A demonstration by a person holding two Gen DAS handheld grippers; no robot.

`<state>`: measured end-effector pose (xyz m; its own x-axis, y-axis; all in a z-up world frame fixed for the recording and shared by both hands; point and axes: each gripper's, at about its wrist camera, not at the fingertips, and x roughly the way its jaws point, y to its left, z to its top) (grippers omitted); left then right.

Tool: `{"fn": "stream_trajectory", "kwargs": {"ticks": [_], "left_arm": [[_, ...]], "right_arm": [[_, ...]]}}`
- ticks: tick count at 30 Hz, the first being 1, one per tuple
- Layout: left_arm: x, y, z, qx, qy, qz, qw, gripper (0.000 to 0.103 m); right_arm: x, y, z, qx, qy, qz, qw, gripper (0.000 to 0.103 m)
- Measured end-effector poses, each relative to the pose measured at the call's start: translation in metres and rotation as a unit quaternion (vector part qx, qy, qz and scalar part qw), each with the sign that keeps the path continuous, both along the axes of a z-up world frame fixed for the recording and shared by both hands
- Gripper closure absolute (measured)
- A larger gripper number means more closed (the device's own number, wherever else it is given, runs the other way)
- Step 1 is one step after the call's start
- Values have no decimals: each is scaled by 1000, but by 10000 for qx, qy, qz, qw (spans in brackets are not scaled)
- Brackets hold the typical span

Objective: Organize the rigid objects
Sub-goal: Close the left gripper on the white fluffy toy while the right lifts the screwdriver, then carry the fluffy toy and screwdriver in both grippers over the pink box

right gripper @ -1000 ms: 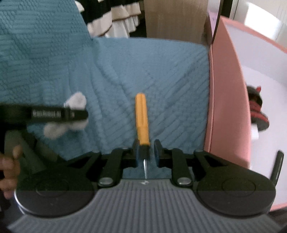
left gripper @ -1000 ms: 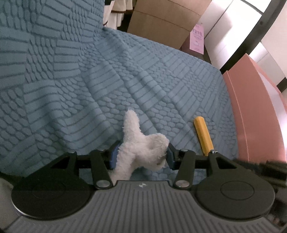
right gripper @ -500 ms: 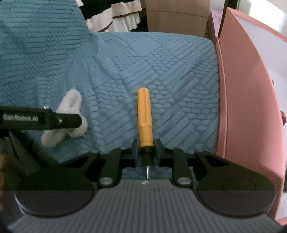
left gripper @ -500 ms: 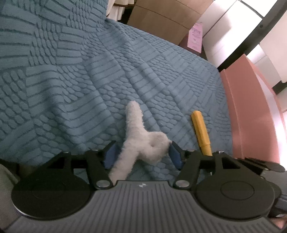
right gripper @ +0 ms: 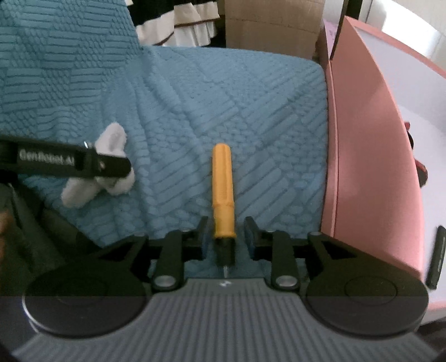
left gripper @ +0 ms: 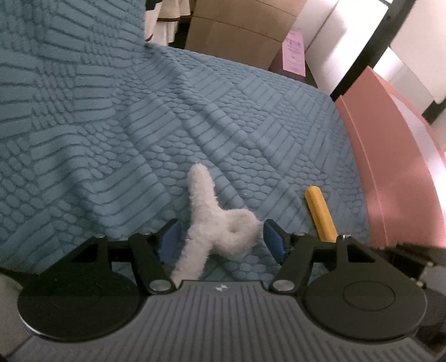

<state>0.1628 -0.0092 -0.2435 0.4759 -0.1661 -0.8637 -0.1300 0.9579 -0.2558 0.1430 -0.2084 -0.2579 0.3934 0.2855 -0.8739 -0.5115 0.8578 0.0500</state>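
A fluffy white plush piece (left gripper: 214,222) lies on the blue textured cover between the open jaws of my left gripper (left gripper: 220,236); the blue pads stand clear of it on both sides. It also shows in the right wrist view (right gripper: 111,139), partly behind the left gripper's finger. An orange-handled screwdriver (right gripper: 222,192) lies on the cover, its black neck and metal tip between the open jaws of my right gripper (right gripper: 225,231). Its handle shows in the left wrist view (left gripper: 319,214).
A pink box (right gripper: 370,156) with a white inside stands at the right edge of the cover (left gripper: 167,125); a red and black object (right gripper: 415,156) lies in it. A cardboard box (left gripper: 239,30) and hanging clothes (right gripper: 178,25) stand behind.
Both grippers have opened: the left let go of the white plush piece, the right let go of the screwdriver. Both objects now rest on the cover.
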Motion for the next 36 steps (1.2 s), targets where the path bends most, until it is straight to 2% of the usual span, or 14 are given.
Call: {"fn": "stream_trajectory", "kwargs": {"ticks": [3, 8, 10, 12, 19, 24, 31, 36], "left_arm": [[2, -3, -3, 198, 0, 7, 9998, 32], [8, -5, -5, 284, -37, -3, 9996, 34], [11, -7, -6, 306, -29, -49, 9995, 42], [14, -10, -5, 287, -8, -96, 9995, 48], [11, -13, 9, 137, 84, -146, 9998, 49], [3, -17, 21, 143, 20, -120, 9998, 49], [-6, -21, 35, -98, -2, -28, 9999, 49], [-6, -33, 50, -195, -50, -148, 9997, 49]], "right_arm": [[7, -2, -4, 206, 145, -127, 9996, 74], [5, -3, -5, 246, 8, -168, 9996, 78], [6, -3, -4, 220, -31, -180, 9996, 83], [6, -3, -2, 196, -22, -222, 9996, 83], [4, -8, 6, 295, 125, -302, 9990, 83], [1, -8, 17, 314, 85, -332, 9989, 83], [1, -17, 34, 470, 102, -392, 9981, 83], [1, -21, 48, 516, 9, -430, 9977, 83]]}}
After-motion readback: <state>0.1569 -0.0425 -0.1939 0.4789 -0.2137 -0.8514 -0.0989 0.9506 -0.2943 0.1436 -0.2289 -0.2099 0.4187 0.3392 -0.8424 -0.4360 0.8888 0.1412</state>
